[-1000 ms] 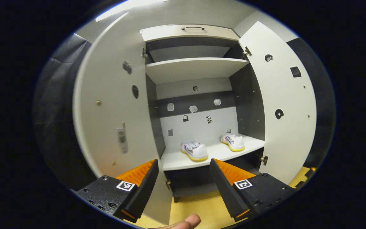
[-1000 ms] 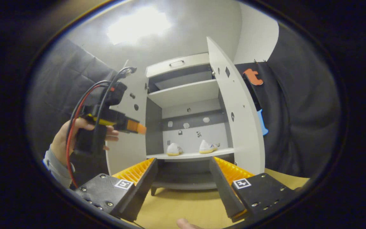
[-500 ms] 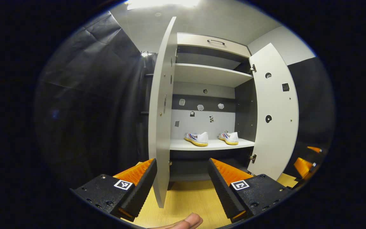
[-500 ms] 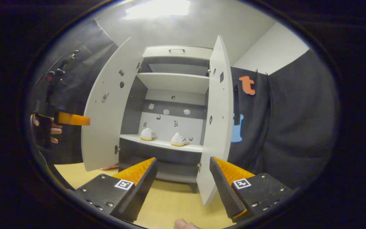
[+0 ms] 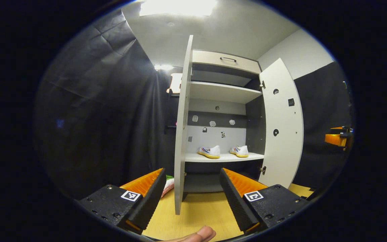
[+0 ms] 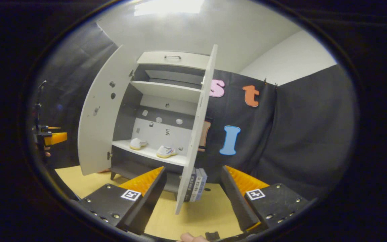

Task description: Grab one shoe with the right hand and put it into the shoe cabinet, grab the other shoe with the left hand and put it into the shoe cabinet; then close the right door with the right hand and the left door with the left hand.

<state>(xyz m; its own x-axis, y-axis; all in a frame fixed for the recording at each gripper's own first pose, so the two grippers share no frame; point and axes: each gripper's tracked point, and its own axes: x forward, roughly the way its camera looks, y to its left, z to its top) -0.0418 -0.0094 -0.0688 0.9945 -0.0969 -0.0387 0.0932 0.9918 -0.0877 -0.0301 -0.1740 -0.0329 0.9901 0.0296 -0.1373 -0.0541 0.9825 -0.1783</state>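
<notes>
Now both shoes [image 5: 209, 151] [image 5: 240, 151] sit side by side on the cabinet [image 5: 225, 61] shelf, so only the doors remain. Left gripper [image 5: 192, 193], fingers apart and empty, lines up on the left door [image 5: 182, 134] edge. Right gripper [image 6: 193, 191], likewise spread, faces the right door [image 6: 197, 134] edge, apparently ready to push.

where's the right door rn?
The right door stands open, edge-on just ahead between the right gripper's open jaws in the right gripper view, with books behind its lower end and both shoes on the shelf to its left.
</notes>
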